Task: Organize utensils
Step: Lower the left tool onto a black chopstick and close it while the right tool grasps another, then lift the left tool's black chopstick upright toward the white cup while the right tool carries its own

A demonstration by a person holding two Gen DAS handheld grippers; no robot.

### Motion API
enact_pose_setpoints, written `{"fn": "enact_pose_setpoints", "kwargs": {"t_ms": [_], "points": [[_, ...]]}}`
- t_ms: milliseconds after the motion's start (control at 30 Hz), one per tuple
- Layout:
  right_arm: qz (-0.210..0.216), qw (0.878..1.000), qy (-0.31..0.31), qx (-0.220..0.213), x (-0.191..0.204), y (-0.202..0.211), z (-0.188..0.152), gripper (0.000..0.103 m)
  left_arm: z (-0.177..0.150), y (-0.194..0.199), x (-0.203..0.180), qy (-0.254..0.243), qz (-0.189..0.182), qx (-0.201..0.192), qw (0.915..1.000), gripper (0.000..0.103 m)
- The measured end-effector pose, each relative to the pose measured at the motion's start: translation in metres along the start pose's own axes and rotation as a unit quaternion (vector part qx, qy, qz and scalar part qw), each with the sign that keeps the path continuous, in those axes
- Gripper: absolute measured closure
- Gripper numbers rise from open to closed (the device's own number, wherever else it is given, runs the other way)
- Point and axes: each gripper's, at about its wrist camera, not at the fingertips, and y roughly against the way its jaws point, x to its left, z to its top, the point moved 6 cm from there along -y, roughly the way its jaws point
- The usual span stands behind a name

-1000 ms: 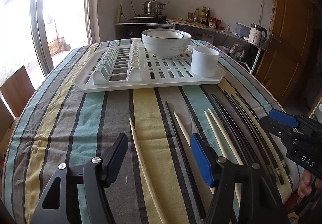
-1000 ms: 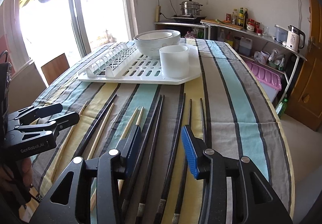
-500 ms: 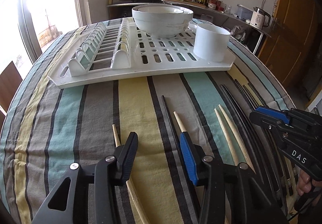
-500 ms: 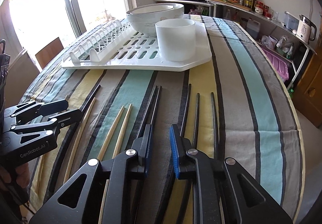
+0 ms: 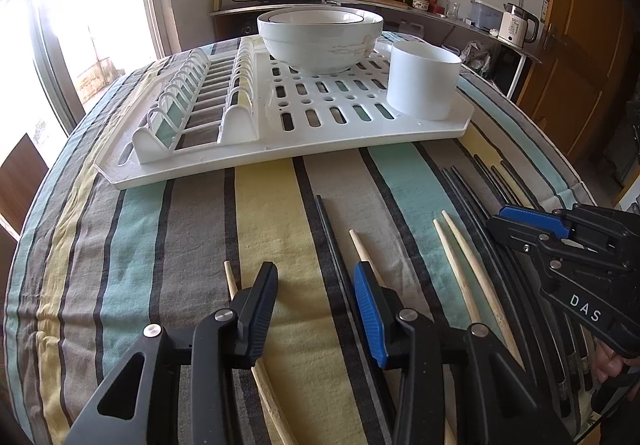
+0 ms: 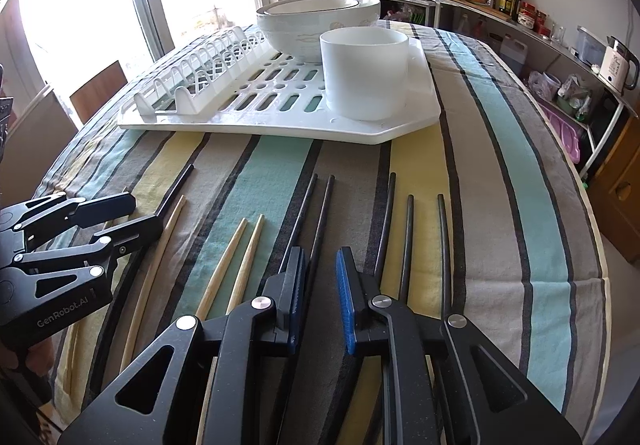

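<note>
Several black and pale wooden chopsticks lie side by side on the striped tablecloth, in front of a white cup (image 5: pixel 424 81) on a drying rack (image 5: pixel 280 153). My left gripper (image 5: pixel 316 273) is low over the cloth with its jaws closing. A black chopstick (image 5: pixel 326 225) runs between them untouched, and a wooden chopstick (image 5: pixel 229 277) passes under the left finger. My right gripper (image 6: pixel 320 255) has its jaws narrowly apart around a black chopstick (image 6: pixel 322 217), with a gap still showing beside it. Each gripper also appears in the other's view, the right gripper (image 5: pixel 498 221) and the left gripper (image 6: pixel 146 211).
Stacked white bowls (image 5: pixel 320 41) sit at the back of the rack, whose left half is a row of plate slots (image 5: pixel 192 101). A wooden chair (image 5: pixel 20 181) stands at the table's left edge. A counter with a kettle (image 5: pixel 518 25) and bottles lines the far wall.
Both grippers have come forward and down onto the chopsticks. Both pairs of jaws have narrowed, the right pair much more than the left.
</note>
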Motion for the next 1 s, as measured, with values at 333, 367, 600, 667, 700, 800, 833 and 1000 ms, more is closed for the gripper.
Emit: {"fn": "enact_pose_setpoints", "kwargs": {"t_ms": [333, 367, 600, 667, 700, 800, 833, 1000], "points": [[-0.013, 1.000, 0.012, 0.018, 0.002, -0.007, 0.009, 0.093, 0.007, -0.006, -0.007, -0.027, 0.014, 0.014, 0.9994, 0.082], [-0.011, 1.000, 0.012, 0.018, 0.003, -0.008, 0.009, 0.097, 0.008, -0.006, -0.008, -0.028, 0.013, 0.015, 0.9994, 0.084], [0.000, 1.000, 0.006, 0.017, 0.004, -0.007, 0.011, 0.098, 0.009, -0.006, -0.013, -0.024, -0.006, 0.014, 0.9996, 0.096], [0.004, 1.000, 0.003, 0.011, 0.004, -0.003, 0.012, 0.098, 0.009, -0.005, -0.014, -0.022, -0.013, 0.012, 0.9996, 0.097], [0.008, 1.000, 0.001, 0.007, 0.004, 0.000, 0.013, 0.098, 0.010, -0.002, -0.015, -0.022, -0.016, 0.008, 0.9996, 0.097], [0.019, 1.000, -0.004, -0.006, 0.005, 0.009, 0.016, 0.098, 0.013, 0.009, -0.014, -0.016, -0.026, -0.005, 0.9995, 0.097], [0.024, 1.000, -0.005, -0.011, 0.005, 0.013, 0.017, 0.098, 0.015, 0.014, -0.014, -0.014, -0.031, -0.011, 0.9994, 0.097], [0.036, 0.998, -0.008, -0.043, 0.006, 0.037, 0.028, 0.098, 0.026, 0.045, -0.013, -0.012, -0.046, -0.044, 0.9979, 0.098]]}}
